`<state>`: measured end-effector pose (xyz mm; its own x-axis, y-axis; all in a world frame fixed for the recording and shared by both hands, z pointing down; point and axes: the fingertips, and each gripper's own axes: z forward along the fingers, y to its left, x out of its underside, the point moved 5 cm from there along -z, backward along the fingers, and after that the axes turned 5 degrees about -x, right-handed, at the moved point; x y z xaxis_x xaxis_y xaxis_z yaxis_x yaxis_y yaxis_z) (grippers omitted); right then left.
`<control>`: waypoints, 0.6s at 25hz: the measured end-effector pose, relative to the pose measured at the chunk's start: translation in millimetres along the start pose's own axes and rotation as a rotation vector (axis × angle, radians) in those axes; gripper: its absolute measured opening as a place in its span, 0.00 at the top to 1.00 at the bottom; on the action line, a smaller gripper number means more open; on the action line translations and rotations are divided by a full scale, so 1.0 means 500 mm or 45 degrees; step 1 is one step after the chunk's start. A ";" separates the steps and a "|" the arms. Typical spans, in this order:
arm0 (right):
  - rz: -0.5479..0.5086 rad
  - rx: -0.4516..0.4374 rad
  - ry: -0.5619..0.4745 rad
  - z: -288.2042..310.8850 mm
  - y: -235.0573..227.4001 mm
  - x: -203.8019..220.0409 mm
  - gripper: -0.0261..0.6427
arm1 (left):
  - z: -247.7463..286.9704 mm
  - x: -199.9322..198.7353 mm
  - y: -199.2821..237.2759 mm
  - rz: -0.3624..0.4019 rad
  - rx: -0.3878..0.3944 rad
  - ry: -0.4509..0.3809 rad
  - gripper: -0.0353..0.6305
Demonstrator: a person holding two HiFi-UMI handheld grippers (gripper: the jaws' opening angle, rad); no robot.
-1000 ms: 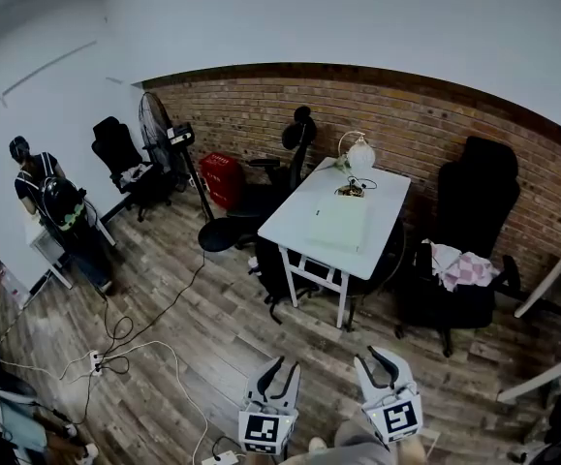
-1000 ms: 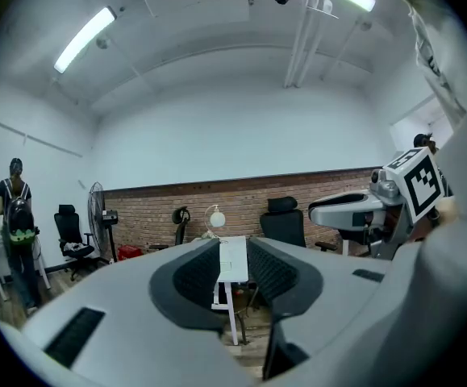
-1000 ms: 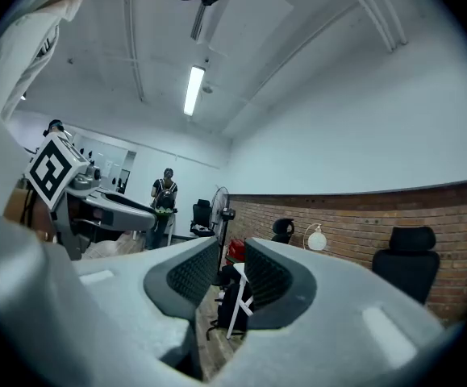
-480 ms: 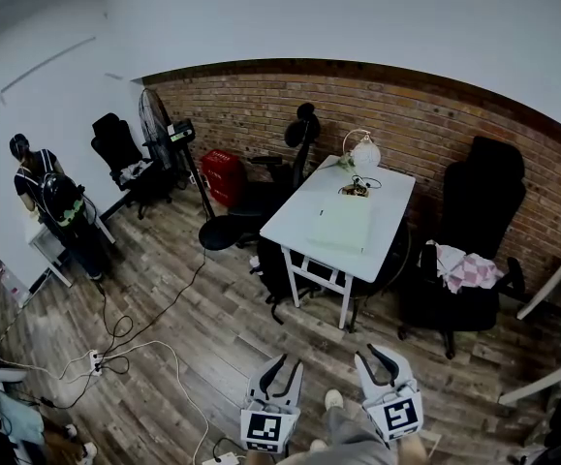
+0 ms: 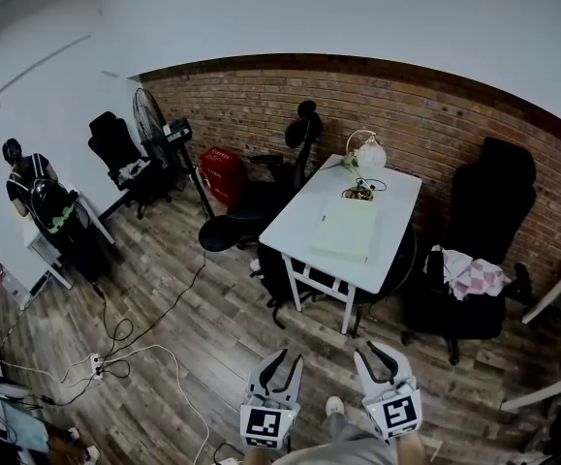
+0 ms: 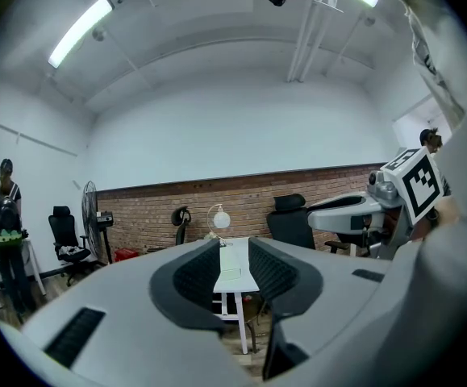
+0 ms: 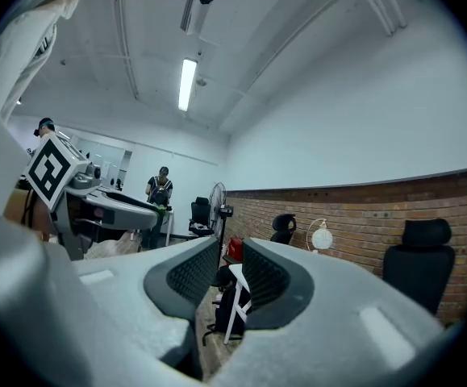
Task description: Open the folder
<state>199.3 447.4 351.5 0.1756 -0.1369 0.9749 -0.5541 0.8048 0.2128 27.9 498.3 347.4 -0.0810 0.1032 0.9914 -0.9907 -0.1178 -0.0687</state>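
A pale green folder point(image 5: 346, 231) lies shut on a white table point(image 5: 304, 211) by the brick wall, well ahead of both grippers. In the head view my left gripper point(image 5: 280, 364) and right gripper point(image 5: 376, 355) are held side by side at the bottom, pointing towards the table, far short of it. In the left gripper view the jaws point(image 6: 235, 258) stand close together with nothing between them, and the folder point(image 6: 231, 276) shows far off through the slit. The right gripper point(image 7: 231, 279) looks the same, empty, with the table's edge point(image 7: 236, 274) beyond it.
A globe lamp point(image 5: 368, 153) and a small object stand at the table's far end. Black office chairs point(image 5: 261, 201) ring the table; one point(image 5: 474, 279) carries a checked cloth. Cables point(image 5: 115, 356) cross the wooden floor. A fan point(image 5: 152, 119), a red crate point(image 5: 218, 169) and a person point(image 5: 38, 201) are at the left.
Both grippers and the camera have been carried forward towards the table, which sits slightly nearer and lower in view. The person's shoe now shows between the grippers. The jaws look unchanged.
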 end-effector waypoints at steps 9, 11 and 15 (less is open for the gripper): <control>0.007 -0.030 0.022 0.100 -0.098 0.018 0.83 | 0.126 -0.007 0.037 -0.003 -0.023 0.023 0.78; 0.002 -0.041 0.030 0.118 -0.118 0.023 0.83 | 0.150 -0.007 0.042 -0.004 -0.029 0.030 0.78; 0.002 -0.063 0.036 0.157 -0.160 0.031 0.83 | 0.203 -0.010 0.054 -0.010 -0.047 0.045 0.78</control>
<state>182.7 335.5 354.8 0.1981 -0.1198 0.9728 -0.5134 0.8327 0.2072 12.8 394.3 352.0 -0.0764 0.1389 0.9874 -0.9946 -0.0801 -0.0657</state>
